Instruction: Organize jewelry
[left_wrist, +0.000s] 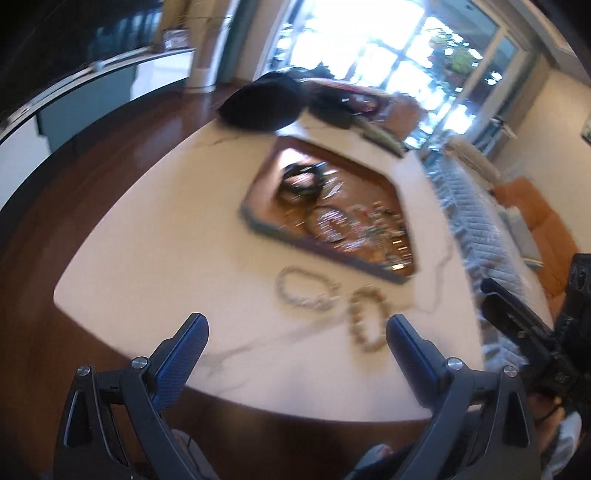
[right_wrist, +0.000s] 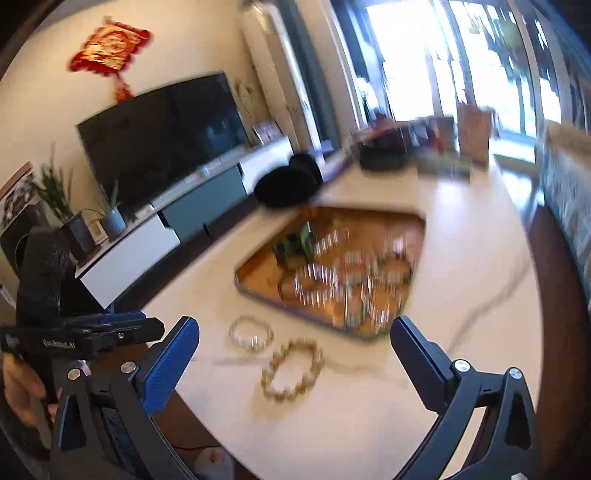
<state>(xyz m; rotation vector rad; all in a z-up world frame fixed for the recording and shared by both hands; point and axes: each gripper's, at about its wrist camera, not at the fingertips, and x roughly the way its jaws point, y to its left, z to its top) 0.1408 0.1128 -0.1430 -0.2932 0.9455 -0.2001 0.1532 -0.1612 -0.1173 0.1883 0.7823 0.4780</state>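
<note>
Nearest, both the left gripper (left_wrist: 295, 332) and right gripper (right_wrist: 293, 336) hang with fingers spread, holding nothing. Beyond them, a pale bracelet (right_wrist: 251, 336) and an amber bracelet (right_wrist: 293, 369) lie side by side on the table (right_wrist: 461, 295), seemingly sorted; farther off, the tray (right_wrist: 258, 266) holds a blurred heap awaiting sorting.

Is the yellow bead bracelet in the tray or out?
Out. The yellow bead bracelet lies flat on the white table, beside the tray, nothing holding it.
</note>
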